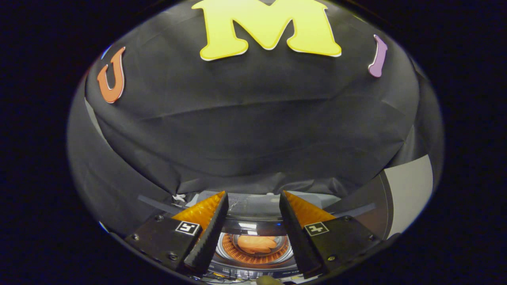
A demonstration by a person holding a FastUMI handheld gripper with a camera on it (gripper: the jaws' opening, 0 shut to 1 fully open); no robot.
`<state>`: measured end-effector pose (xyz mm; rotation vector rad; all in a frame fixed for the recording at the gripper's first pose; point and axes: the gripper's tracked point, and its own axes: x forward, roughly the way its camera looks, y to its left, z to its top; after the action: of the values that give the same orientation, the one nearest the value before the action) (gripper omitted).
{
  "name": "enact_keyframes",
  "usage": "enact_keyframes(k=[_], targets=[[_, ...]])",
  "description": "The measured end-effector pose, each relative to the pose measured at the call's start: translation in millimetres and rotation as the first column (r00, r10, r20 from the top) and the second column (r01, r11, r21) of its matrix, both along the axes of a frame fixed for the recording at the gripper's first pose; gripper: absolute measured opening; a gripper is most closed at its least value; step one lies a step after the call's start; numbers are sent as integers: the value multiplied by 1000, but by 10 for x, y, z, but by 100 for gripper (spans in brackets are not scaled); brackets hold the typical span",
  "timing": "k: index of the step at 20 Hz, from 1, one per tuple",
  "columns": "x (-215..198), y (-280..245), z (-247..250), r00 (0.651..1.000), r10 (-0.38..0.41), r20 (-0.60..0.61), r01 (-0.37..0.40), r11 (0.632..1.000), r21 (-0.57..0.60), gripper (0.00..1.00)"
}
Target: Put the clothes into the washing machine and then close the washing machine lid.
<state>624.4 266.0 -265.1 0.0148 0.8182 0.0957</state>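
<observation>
The washer [253, 227] is the carrier here, seen from above between the spread fingers of the gripper [253, 206], which hold nothing. Its round drum [227, 247] sits under a clear lid [253, 226] that catches glare. An orange garment [256, 243] lies bunched directly on the drum's floor, toward the back. A dark control strip [253, 272] runs along the washer's near edge.

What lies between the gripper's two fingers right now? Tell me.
In the gripper view, the open gripper holds nothing. Through the gap between its fingers shows the washing machine, its round drum opening with an orange garment lying inside.
</observation>
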Motion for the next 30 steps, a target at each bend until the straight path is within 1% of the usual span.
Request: enact_keyframes(k=[4, 8, 10, 17, 18, 19, 24, 30], targets=[[-112, -10, -10, 1000, 2, -21, -1, 1000, 7, 82], [-227, -22, 7, 1000, 7, -10, -7, 1000, -1, 82], [-220, -32, -9, 1000, 14, -11, -14, 1000, -4, 82], [-360, -34, -96, 1000, 9, -7, -9, 1000, 7, 82], [-441, -41, -117, 1000, 6, -6, -6, 1000, 11, 82], [-625, -55, -108, 1000, 5, -5, -5, 1000, 13, 82], [-928, -65, -280, 1000, 19, -7, -19, 1000, 7, 82], [-1516, -113, -872, 995, 35, -98, -35, 999, -1, 82]])
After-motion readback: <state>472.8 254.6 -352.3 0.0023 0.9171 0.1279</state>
